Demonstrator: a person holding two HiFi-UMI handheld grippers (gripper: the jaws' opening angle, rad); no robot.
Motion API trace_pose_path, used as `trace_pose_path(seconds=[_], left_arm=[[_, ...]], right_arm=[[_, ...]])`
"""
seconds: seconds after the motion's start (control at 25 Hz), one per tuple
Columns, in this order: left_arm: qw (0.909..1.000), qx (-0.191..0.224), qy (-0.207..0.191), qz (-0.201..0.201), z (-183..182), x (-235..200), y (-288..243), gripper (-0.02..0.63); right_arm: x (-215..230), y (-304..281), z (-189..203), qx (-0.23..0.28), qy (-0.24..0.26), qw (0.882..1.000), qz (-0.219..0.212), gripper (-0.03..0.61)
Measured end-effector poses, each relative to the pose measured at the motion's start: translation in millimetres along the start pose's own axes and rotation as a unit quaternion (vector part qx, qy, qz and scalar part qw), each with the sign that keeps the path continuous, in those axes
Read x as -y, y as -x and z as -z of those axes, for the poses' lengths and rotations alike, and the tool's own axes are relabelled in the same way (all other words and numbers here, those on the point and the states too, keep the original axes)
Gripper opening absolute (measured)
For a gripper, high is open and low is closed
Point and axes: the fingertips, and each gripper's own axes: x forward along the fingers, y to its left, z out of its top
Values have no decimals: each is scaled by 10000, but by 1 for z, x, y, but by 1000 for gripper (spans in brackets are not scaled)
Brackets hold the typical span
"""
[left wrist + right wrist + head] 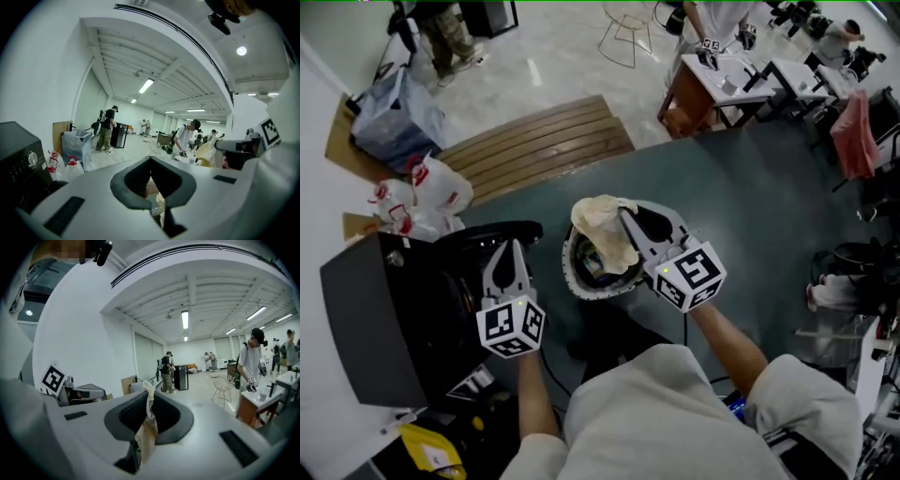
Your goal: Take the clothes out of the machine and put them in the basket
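Gray floor (750, 206); R tool (625, 220) tight on cloth (598, 223)

The right tool (630, 218) is pale grey with black pads, and its cube carries black-and-white square markers. The cloth (602, 230) in it is cream, browner in the folds. Just below it, the basket (581, 289) has a white rim and a dark inside. The left tool (511, 246) matches in grey and markers. To its left the machine (366, 319) is black. Beyond both tools, the floor (750, 206) is dark grey-green and the wooden slats (534, 145) are brown.
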Motion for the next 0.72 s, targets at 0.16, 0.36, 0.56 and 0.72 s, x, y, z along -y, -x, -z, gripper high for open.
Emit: trace_pose_path(seconds=[0.16,0.36,0.56,0.72], left_arm=[[9995,-324,60,-1,40,-7,-22,18],[9977,-676,85,13,87,-18,-45,18],[9958,-905,158,-54,134,-26,-59,18],[9936,-1101,235,-133,179,-37,-61,18]], right_arm=[[21,-14,70,-422,-219,9987,195,46],[37,-32,172,-1076,-455,9923,405,46],[57,-54,285,-1680,-686,9818,557,46],[77,-72,368,-2071,-821,9713,832,46]])
